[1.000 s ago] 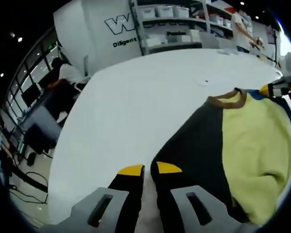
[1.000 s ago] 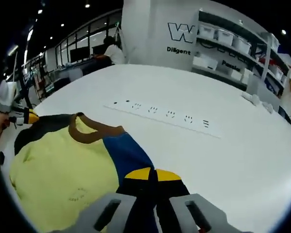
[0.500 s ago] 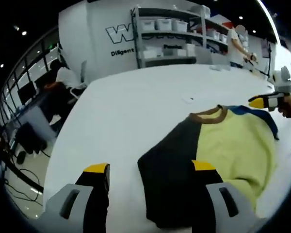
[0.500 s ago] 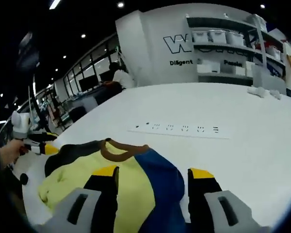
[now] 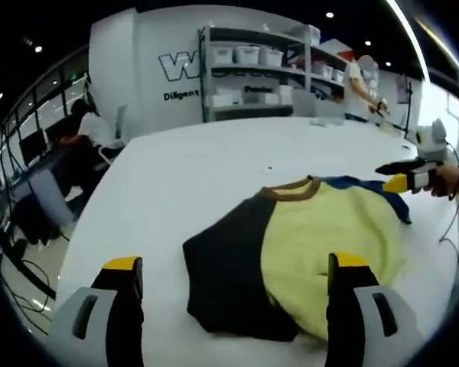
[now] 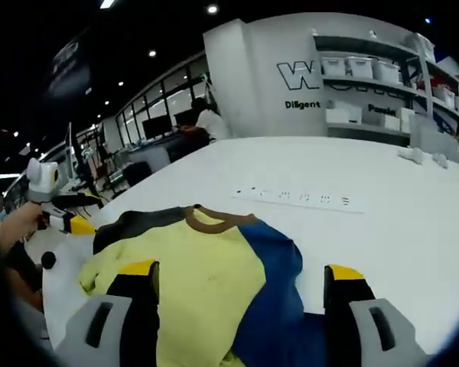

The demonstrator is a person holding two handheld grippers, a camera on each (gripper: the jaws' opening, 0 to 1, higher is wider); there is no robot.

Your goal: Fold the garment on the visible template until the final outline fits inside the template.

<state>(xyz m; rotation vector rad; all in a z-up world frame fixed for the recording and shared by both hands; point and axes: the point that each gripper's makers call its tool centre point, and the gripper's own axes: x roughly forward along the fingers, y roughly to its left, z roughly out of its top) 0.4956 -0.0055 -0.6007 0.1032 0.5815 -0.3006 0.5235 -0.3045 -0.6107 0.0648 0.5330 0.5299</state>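
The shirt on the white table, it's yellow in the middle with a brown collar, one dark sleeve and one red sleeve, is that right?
Not quite. The shirt on the white table has a yellow middle, a brown collar and one dark sleeve, but the other sleeve is blue, not red. The right gripper view shows the blue sleeve most clearly.

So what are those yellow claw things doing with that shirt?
A person holds a gripper in each hand to fold a shirt that lies on a big white table. The shirt is yellow in the middle, with a dark sleeve on one side, a blue sleeve on the other and a brown collar. At this moment both grippers are open and hold nothing: the left gripper and the right gripper hang just above the shirt.
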